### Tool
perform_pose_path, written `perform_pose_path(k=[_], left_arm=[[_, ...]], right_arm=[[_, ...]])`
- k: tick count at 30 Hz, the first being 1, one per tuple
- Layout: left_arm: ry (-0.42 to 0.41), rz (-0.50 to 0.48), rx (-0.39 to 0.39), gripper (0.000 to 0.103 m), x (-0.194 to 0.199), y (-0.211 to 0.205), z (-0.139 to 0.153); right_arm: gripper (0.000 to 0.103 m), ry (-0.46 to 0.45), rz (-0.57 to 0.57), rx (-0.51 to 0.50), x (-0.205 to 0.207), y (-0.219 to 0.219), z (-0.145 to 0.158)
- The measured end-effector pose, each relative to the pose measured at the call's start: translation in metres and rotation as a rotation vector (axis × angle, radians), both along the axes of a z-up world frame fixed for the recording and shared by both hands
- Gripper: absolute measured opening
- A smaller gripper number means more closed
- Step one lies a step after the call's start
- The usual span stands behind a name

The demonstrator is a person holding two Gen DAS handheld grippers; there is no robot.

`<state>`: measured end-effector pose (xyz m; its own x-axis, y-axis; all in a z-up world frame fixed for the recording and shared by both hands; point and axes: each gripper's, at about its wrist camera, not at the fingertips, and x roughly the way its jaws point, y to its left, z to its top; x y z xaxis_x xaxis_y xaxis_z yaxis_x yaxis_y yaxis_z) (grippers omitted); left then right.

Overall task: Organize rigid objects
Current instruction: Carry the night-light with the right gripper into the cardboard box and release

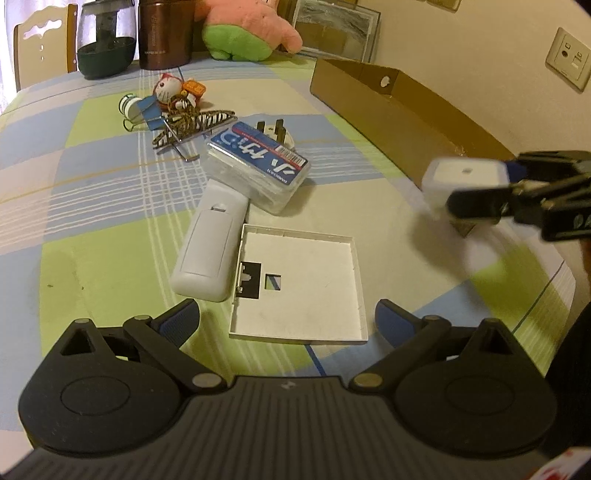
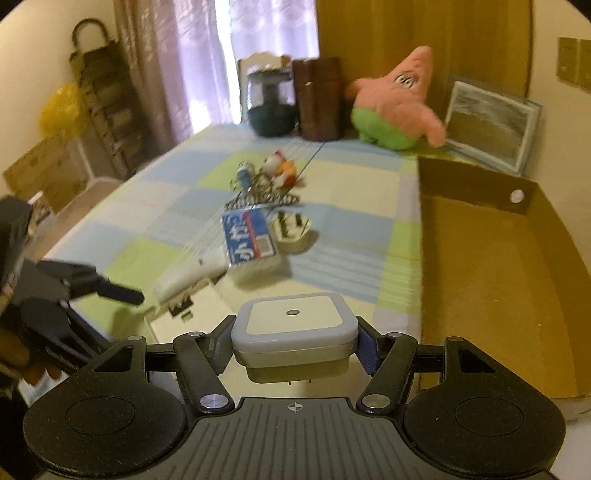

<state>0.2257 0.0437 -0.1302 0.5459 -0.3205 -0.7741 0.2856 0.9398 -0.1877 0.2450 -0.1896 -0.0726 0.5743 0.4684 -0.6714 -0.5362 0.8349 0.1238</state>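
Note:
My right gripper (image 2: 295, 341) is shut on a square white night-light plug (image 2: 294, 326) and holds it above the table, just left of the open cardboard box (image 2: 498, 280); it shows blurred in the left wrist view (image 1: 463, 177). My left gripper (image 1: 287, 317) is open and empty, low over a flat white square cover plate (image 1: 306, 291). Beyond it lie a white oblong device (image 1: 210, 247), a clear case with a blue label (image 1: 258, 162), a white plug adapter (image 1: 275, 129), a metal rack (image 1: 192, 127) and small toys (image 1: 173, 90).
A checked cloth covers the table (image 1: 92, 184). At the far edge stand a dark glass jar (image 1: 105, 37), a brown canister (image 1: 166, 33), a pink plush star (image 1: 243, 26) and a framed picture (image 1: 332, 33). The cardboard box (image 1: 399, 114) runs along the right wall.

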Motion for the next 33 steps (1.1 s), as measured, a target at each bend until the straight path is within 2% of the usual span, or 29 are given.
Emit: perform_pose_path(k=[7, 14, 19, 23, 33], left_arm=[[0.015, -0.01, -0.021, 0.1, 0.005, -0.008, -0.005], [-0.016, -0.006, 0.055, 0.101, 0.008, -0.029, -0.01], [-0.035, 0.024, 0.077, 0.1, 0.009, -0.035, -0.012], [-0.058, 0.037, 0.119, 0.085, 0.005, -0.038, -0.011], [-0.027, 0.036, 0.136, 0.085, -0.018, -0.033, -0.005]], right_arm=[[0.062, -0.007, -0.125, 0.009, -0.009, -0.005, 0.006], [0.062, -0.003, -0.242, 0.049, -0.032, -0.014, 0.008], [0.062, 0.008, -0.27, 0.058, -0.039, -0.013, 0.006], [0.062, 0.006, -0.275, 0.052, -0.042, -0.011, 0.005], [0.062, 0.01, -0.315, 0.036, -0.05, -0.017, 0.005]])
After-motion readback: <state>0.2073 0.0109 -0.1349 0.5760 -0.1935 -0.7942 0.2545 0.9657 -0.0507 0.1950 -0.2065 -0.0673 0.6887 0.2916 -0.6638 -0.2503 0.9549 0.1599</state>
